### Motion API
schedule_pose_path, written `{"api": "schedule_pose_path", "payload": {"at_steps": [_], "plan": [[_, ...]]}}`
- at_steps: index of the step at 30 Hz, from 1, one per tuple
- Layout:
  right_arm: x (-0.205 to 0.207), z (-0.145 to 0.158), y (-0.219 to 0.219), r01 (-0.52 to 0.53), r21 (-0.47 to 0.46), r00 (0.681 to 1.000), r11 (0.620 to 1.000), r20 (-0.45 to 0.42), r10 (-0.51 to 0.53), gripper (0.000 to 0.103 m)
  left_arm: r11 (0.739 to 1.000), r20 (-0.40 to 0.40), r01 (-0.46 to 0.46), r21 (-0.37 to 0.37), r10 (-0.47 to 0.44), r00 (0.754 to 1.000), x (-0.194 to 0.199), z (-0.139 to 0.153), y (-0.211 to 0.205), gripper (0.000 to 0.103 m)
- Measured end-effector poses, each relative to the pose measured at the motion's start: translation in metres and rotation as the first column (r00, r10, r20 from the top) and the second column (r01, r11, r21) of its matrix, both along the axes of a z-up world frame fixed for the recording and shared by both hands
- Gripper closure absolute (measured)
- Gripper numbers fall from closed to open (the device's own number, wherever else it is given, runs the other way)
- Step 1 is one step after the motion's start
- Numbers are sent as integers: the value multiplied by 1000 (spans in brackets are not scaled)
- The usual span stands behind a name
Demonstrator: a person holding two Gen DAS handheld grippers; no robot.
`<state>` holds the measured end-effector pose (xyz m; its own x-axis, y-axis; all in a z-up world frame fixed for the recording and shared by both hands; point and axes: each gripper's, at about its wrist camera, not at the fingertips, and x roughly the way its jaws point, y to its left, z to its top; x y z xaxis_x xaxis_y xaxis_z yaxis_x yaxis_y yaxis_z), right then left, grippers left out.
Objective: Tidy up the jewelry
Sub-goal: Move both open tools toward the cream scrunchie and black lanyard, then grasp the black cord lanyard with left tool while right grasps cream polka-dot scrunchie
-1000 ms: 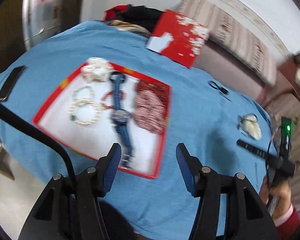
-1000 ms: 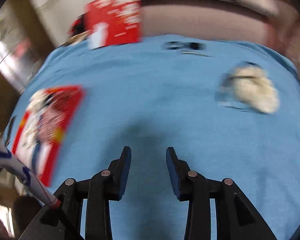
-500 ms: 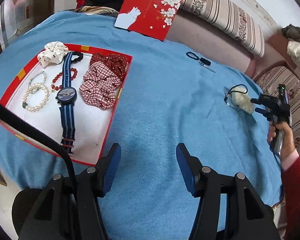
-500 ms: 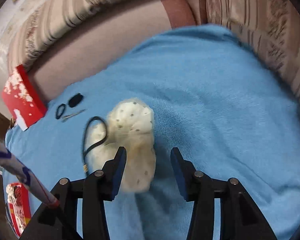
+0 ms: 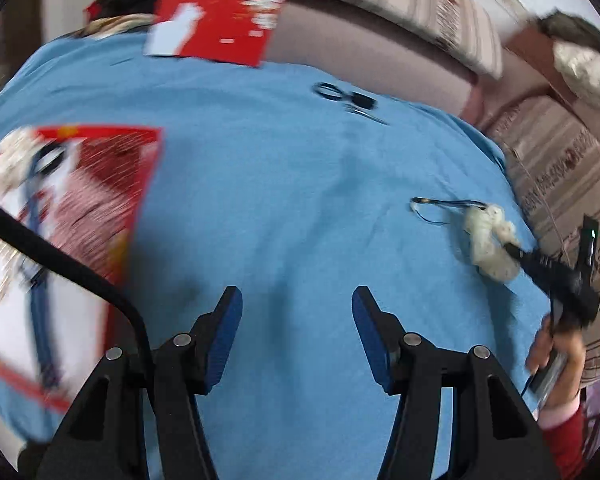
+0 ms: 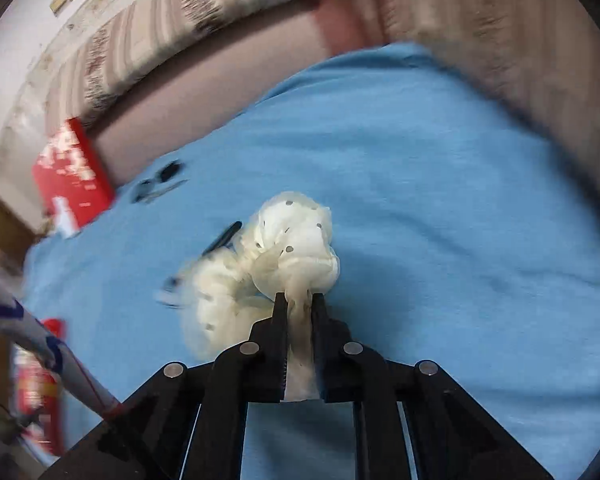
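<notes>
Right gripper [image 6: 299, 300], at 6 o'clock in its own view: jaws just closed, almost together, pinching a fold of the cream dotted scrunchie [image 6: 296, 240]. Rest of scrunchie bunched ahead of the fingertips and spilling toward 8 o'clock, over the blue cloth [image 6: 440, 200]. Black cord [image 6: 224, 236] just beside it at 10 o'clock, blurred. Farther out, toward 10 o'clock, small black clips [image 6: 160, 184] near the cloth's edge, then a red card [image 6: 70, 176], then a striped sofa [image 6: 148, 56] behind.

Left gripper [image 5: 298, 312], at 6 o'clock in its view: jaws about half open, nothing between them, over bare blue cloth. At 9 o'clock, a red-edged tray [image 5: 140, 200] with a blue-strapped watch [image 5: 36, 208] and a checked red scrunchie [image 5: 92, 216], all smeared by blur. At 3 o'clock, the same cream scrunchie caught at the tip of the right gripper, held by a hand [image 5: 556, 352] in a red sleeve [image 5: 568, 436]. Toward 12 o'clock, the clips, then the red card at the far edge.
</notes>
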<state>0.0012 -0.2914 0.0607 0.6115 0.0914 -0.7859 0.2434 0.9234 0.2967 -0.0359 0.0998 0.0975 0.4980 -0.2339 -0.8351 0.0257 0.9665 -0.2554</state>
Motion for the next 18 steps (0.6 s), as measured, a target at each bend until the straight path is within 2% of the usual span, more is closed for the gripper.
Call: {"api": "schedule_pose_path", "payload": {"at_steps": [2, 4, 7, 10, 12, 14, 18], "plan": [[-4, -8, -15, 51, 21, 999, 999, 12, -51, 82, 998, 5, 65, 5, -65, 998, 26, -4, -28, 47], [-1, -18, -33, 80, 108, 997, 991, -1, -80, 70, 993, 1, 114, 22, -114, 993, 47, -9, -52, 47], [4, -26, -52, 97, 197, 995, 976, -12, -96, 65, 980, -7, 198, 29, -198, 980, 81, -19, -90, 47], [7, -26, -58, 96, 217, 995, 972, -6, -97, 57, 960, -24, 278, 41, -277, 961, 112, -31, -128, 47], [8, -25, -60, 97, 234, 995, 967, 1, -99, 55, 941, -44, 333, 63, -331, 943, 129, -40, -152, 47], [8, -26, -60, 91, 241, 996, 966, -5, -93, 55, 905, -63, 413, 102, -408, 911, 145, -50, -180, 47], [11, -29, -58, 76, 244, 997, 967, -14, -74, 55, 841, -88, 508, 188, -501, 861, 161, -65, -214, 47]]}}
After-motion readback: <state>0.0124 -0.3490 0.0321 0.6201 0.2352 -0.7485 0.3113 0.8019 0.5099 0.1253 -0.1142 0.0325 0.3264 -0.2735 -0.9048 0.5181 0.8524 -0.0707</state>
